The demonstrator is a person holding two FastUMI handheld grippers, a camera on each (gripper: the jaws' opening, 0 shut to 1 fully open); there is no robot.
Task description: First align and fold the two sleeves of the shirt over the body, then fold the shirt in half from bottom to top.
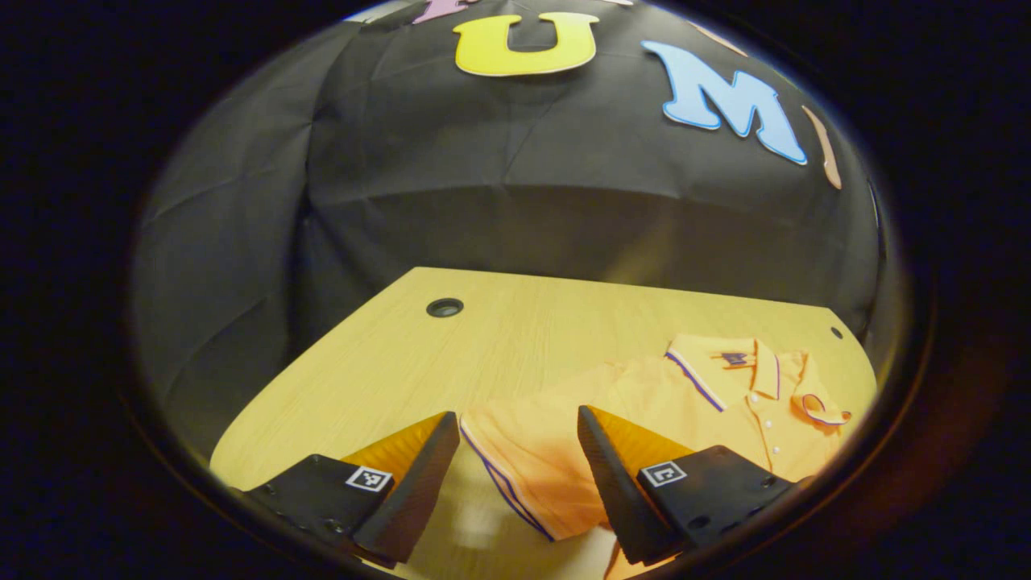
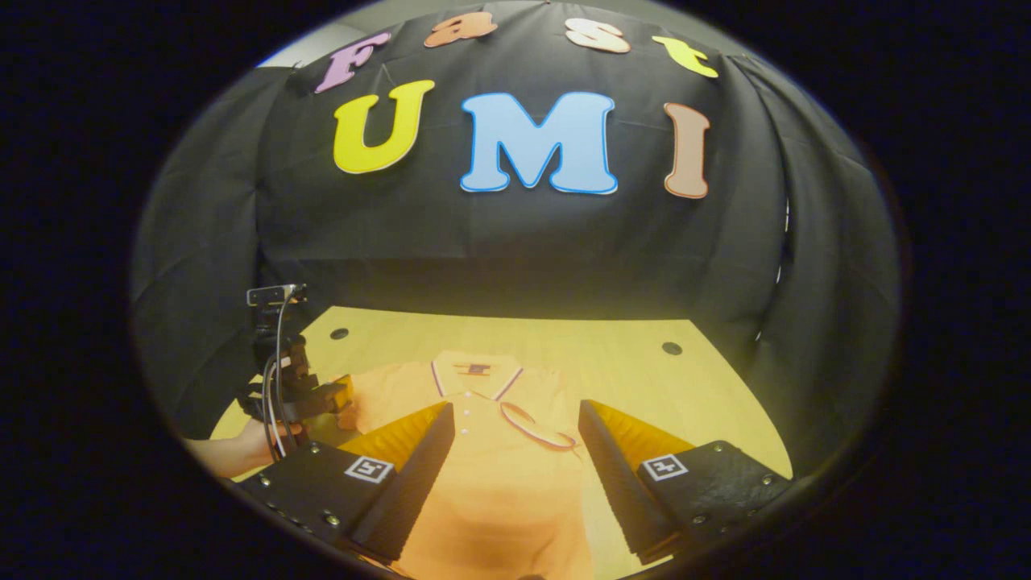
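The orange shirt (image 2: 483, 451) lies flat on the desk (image 2: 644, 379), front up, collar (image 2: 477, 372) toward the booth wall and hem toward the person, so its long axis runs pretty much straight away from the right claw (image 2: 515, 451). That claw hangs spread wide over the middle of the body, holding nothing, with the button placket running up between its fingers. One sleeve (image 2: 536, 427) already looks folded in, its striped cuff lying on the chest just right of the buttons. The other sleeve (image 1: 515, 459) is the relation that matters: in the left gripper view it sticks out sideways from the body, striped cuff edge right between the fingers of the left claw (image 1: 518, 459), which is also gaping and gripping nothing, so the left hand is clearly the nearer one to it. Whether that sleeve lies flat on the desk or is a bit bunched is hard to say. Judging by this, a sleeve fold toward the collar side is what that claw is lined up for, but that's a guess. The right gripper view adds what the left one can't: the left claw from outside, held in a hand (image 2: 233, 451) at the shirt's far left edge, plus the full width of the collar and both desk holes
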